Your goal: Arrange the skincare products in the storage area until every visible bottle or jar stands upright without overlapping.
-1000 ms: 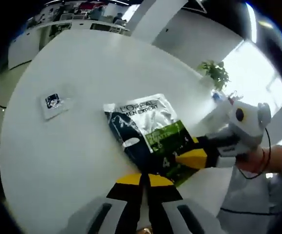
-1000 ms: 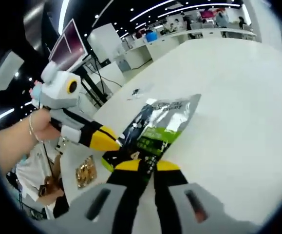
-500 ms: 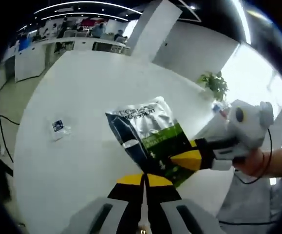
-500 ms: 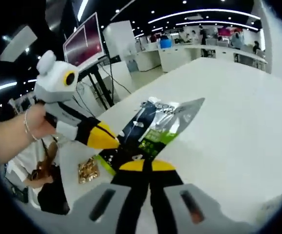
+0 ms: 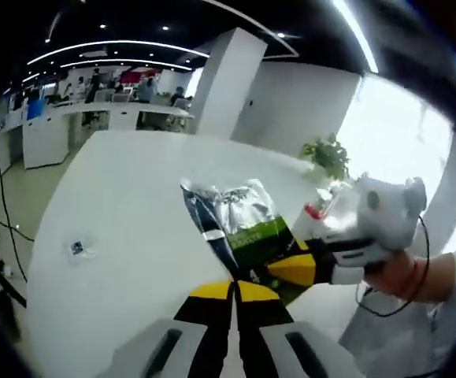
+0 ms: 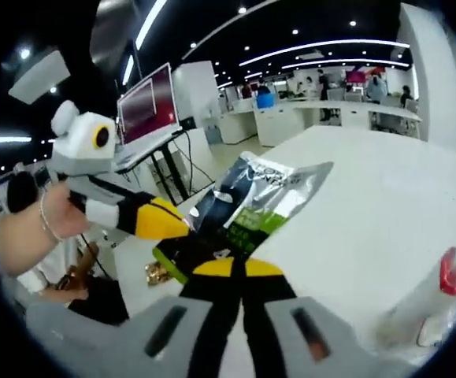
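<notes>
Lower edge of the sachet (image 5: 239,232) is hidden behind the jaw tips in both views, print on it too blurred to read. Left gripper (image 5: 235,290) has its jaws pressed together, pinching the sachet's bottom edge; right gripper (image 6: 231,268) likewise clamped on the same edge, from the other side. In the left gripper view the right gripper comes in from 3 o'clock, a hand (image 5: 397,276) behind it. In the right gripper view the left gripper enters from 9 o'clock, held by a hand (image 6: 31,232).

Sachet is held up above the white table (image 5: 117,205), tilted, apart from the surface. Small packet (image 5: 78,249) lies at 9 o'clock, well apart, detail unreadable. Gold packet (image 6: 158,273) partly hidden near the table edge. Bottle with a red part (image 6: 436,295) cut off at 4 o'clock. Plant (image 5: 326,153) near the far table edge. Table open around the sachet.
</notes>
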{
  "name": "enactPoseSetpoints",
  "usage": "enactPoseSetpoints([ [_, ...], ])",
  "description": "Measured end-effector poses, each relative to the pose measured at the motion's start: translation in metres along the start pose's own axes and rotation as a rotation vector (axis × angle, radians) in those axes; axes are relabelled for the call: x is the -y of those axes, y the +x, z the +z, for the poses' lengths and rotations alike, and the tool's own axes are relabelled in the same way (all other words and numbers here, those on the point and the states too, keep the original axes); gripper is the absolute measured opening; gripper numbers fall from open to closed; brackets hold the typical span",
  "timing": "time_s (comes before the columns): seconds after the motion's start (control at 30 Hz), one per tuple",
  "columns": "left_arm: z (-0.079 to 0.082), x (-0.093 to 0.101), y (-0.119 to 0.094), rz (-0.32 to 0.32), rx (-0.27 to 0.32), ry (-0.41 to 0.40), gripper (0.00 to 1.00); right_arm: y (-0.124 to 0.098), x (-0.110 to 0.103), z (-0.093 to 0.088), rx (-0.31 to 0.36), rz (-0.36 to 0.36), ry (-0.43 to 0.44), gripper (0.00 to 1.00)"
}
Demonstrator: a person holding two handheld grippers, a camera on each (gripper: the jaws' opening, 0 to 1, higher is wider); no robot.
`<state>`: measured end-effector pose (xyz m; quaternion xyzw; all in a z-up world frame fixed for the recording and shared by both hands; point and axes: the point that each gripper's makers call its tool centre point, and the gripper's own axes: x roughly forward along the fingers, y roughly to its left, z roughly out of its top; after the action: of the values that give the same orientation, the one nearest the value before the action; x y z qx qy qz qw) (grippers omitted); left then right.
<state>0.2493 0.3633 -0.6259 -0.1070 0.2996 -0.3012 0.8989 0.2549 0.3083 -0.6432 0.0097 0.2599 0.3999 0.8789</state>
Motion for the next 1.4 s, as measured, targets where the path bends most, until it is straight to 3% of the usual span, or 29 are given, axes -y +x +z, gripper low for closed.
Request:
enactPoseSetpoints([
  [0.23,0.01,0.041,0.004,0.0,0.072,-0.009,0.01,-0.038,0.012,0.002,0.089,0.003,0.022,0.03],
  [0.37,0.001,0.055,0.023,0.043,0.095,-0.114,0.01,-0.052,0.028,-0.01,0.097,-0.057,-0.009,0.03],
  [0.43,-0.008,0.061,0.034,0.047,0.076,-0.117,0.01,-0.055,0.036,-0.018,0.077,-0.081,-0.011,0.04],
  [0.57,-0.014,0.061,0.049,0.089,0.06,-0.136,0.01,-0.054,0.055,-0.028,0.055,-0.105,0.03,0.04],
  [0.7,-0.009,0.057,0.063,0.097,0.094,-0.247,0.01,-0.053,0.069,-0.028,0.054,-0.157,0.037,0.05],
  [0.8,-0.011,0.053,0.072,0.107,0.088,-0.243,0.01,-0.05,0.076,-0.033,0.032,-0.189,0.015,0.06],
  [0.9,-0.019,0.053,0.078,0.115,0.085,-0.154,0.01,-0.049,0.079,-0.037,0.015,-0.205,-0.018,0.06],
  [1.13,-0.033,0.048,0.089,0.111,0.043,-0.161,0.01,-0.043,0.086,-0.049,-0.031,-0.231,-0.056,0.07],
  [1.4,-0.028,0.048,0.093,0.115,0.041,-0.17,0.01,-0.045,0.092,-0.048,-0.023,-0.267,-0.083,0.09],
])
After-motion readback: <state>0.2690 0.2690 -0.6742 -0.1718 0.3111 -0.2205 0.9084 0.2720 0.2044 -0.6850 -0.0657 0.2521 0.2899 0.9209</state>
